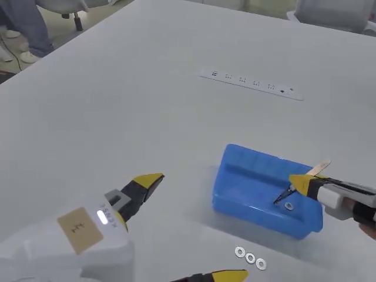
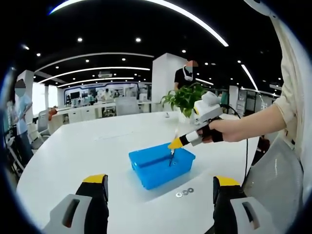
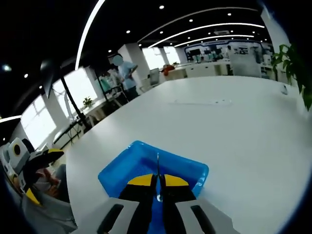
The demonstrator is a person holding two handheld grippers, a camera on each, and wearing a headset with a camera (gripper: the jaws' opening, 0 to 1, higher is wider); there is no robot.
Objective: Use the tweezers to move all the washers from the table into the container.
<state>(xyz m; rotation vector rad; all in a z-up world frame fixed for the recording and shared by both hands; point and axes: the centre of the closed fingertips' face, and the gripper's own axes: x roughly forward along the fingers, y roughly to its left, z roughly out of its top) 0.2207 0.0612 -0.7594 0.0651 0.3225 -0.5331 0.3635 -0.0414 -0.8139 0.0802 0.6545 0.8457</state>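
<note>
- Three washers (image 1: 250,257) lie in a short row on the table (image 1: 117,106), very close to one another. They are at 6 o'clock from the container (image 1: 258,214), near its front wall but not touching it.
- A single washer (image 1: 288,205) rests inside the container, toward its 4 o'clock corner.
- I judge the washers to be light, stiff and thin metal rings. They lie flat and look smooth, so they may slip or flip away. The best hold is probably across the rim, one tweezer point through the hole and the other outside, one ring at a time.
- The tweezers (image 1: 284,195) look thin and springy. Their points hang over the container floor, just beside the single washer, at its 10 o'clock. I cannot tell whether they touch it.
- The right gripper (image 3: 158,181) comes in from 3 o'clock of the container. Its jaws are pressed together on the body of the tweezers, which runs forward between them in the right gripper view.
- The three table washers are well apart from the tweezer points, at about 7 o'clock from them and outside the container wall.
- The left gripper (image 1: 200,226) hovers at 9 o'clock from the row of washers, its jaws spread wide and holding nothing.
- At 12 o'clock from the container, farther away, a power strip (image 1: 252,82) lies on the table.
</note>
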